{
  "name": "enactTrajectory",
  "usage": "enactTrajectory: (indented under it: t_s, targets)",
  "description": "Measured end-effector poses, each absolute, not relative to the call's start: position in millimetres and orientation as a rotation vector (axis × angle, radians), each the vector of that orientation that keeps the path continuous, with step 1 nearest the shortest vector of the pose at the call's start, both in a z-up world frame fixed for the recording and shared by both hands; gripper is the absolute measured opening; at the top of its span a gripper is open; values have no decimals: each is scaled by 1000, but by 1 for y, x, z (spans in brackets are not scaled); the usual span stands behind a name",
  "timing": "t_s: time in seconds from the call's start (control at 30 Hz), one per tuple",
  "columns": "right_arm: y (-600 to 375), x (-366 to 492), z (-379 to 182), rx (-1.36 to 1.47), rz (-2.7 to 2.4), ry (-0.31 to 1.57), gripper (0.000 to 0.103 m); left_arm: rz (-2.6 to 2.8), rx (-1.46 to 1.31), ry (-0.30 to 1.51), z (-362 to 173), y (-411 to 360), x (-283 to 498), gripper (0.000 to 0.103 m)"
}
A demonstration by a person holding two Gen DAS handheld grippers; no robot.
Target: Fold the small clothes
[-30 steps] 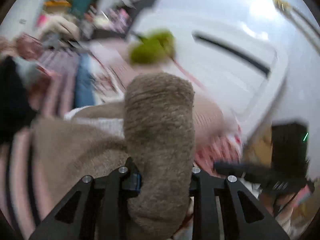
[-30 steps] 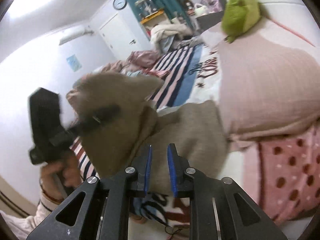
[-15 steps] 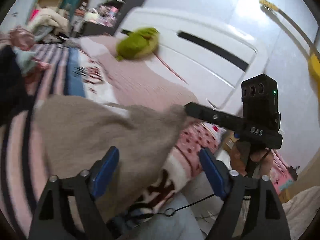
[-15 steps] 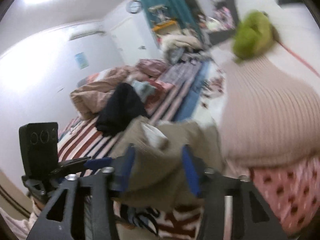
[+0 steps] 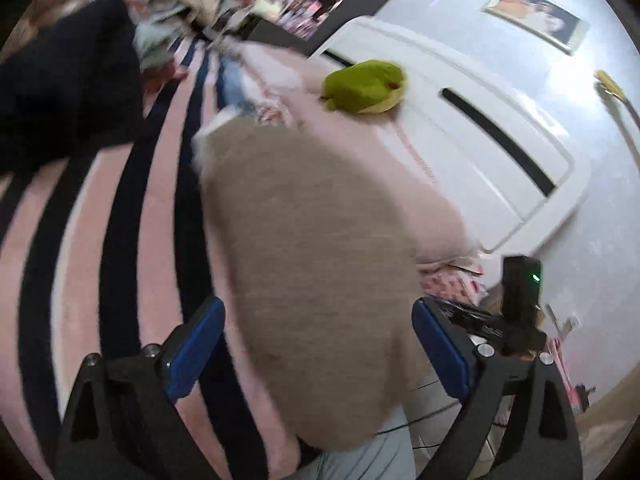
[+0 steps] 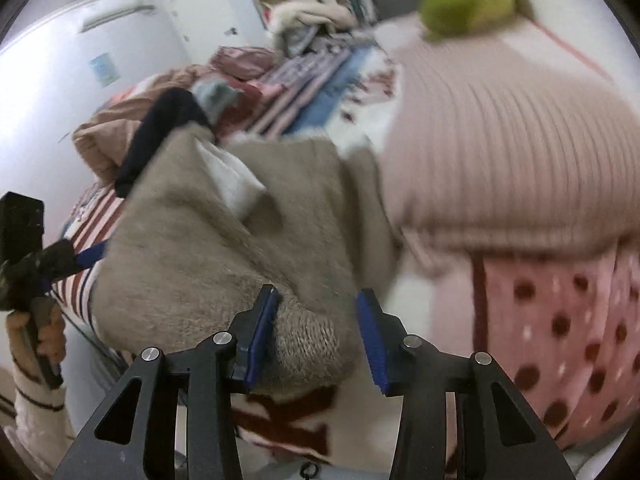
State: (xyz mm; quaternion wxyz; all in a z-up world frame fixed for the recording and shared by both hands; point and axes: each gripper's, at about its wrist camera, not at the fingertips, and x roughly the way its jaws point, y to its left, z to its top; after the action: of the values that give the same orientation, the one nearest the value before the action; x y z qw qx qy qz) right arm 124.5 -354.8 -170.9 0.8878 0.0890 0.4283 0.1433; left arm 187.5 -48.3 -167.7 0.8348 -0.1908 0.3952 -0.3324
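Since before, fingers (image 5: 438, 346) apart; sweater (image 5: 312, 264) edge seemingly free.

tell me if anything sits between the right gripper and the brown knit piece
Nothing visible does. The right gripper is open, and a fold of the brown knit garment already lies between its blue pads. The pink ribbed pillow lies off to the side.

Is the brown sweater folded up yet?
Folded over, not neat: the brown sweater lies doubled and rumpled on the bed, white lining showing.
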Motion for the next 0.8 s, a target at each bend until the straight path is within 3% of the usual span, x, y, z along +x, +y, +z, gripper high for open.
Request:
enactTrajectory:
  t_s: [0.17, 0.27, 0.4, 0.57, 0.67, 0.8]
  targets:
    - [-374, 132, -182, 253, 328, 933, 66, -827, -517, 918, -198, -66, 221, 95]
    - [-380, 140, -184, 267, 368, 958, 67, -829, -535, 923, -204, -72, 230, 94]
    - [-383, 142, -186, 277, 403, 969, 67, -825, -555, 927, -203, -71, 230, 68]
    - [-388, 151, -189, 337, 476, 1005, 70, -803, -541, 910, -189, -61, 217, 50]
    - [-390, 164, -184, 343, 541, 1044, 74, -829, -523, 936, -187, -57, 222, 51]
    - [-383, 187, -182, 305, 609, 1155, 85, -854, -558, 1004, -200, -54, 235, 78]
